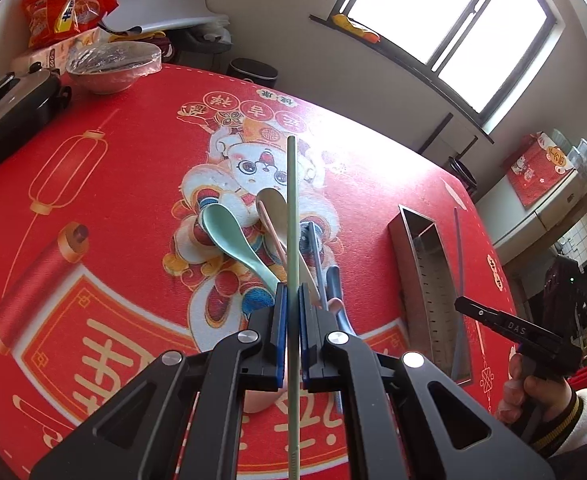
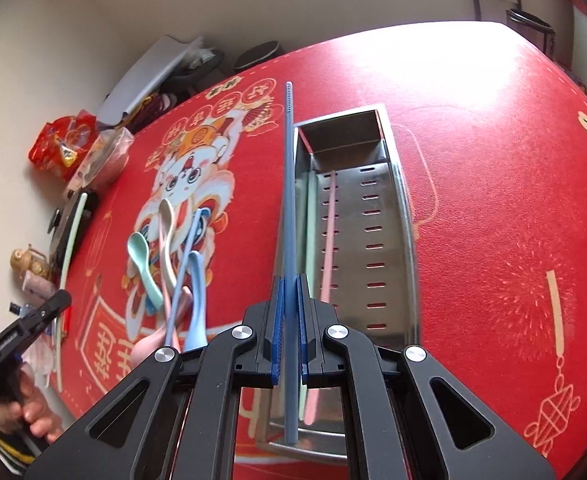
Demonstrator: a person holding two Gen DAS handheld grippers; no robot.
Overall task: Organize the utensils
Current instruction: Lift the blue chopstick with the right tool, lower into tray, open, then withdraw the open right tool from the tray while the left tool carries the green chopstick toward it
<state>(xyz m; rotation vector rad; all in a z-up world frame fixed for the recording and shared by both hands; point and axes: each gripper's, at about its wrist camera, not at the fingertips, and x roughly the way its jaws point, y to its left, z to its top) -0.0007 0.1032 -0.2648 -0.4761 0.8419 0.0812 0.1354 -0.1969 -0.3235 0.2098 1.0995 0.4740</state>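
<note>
The left claw (image 1: 291, 300) is clamped on a pale green chopstick (image 1: 291, 208), gripped partway along so the stick runs straight out ahead of the pads and back beneath the camera. It hangs above the utensil pile, left of the stainless steel tray (image 1: 427, 276). Under it on the red tabletop (image 1: 113, 208) lie a mint green spoon (image 1: 229, 236), a beige spoon (image 1: 275, 208) and a blue spoon (image 1: 335, 284), handles fanned roughly toward the camera.

The right claw (image 2: 291, 300) is closed on a blue chopstick (image 2: 289, 184), held along the tray's (image 2: 407, 240) left wall, its ridged tip reaching past the far end. Inside the tray a green chopstick (image 2: 312, 216) and a pink chopstick (image 2: 330, 232) already lie lengthwise.

To do this step well, I judge each stick should be swung parallel to the tray's long axis, centred over the opening, lowered close to the perforated floor, and only then released, so it does not bounce or bridge the rim.
</note>
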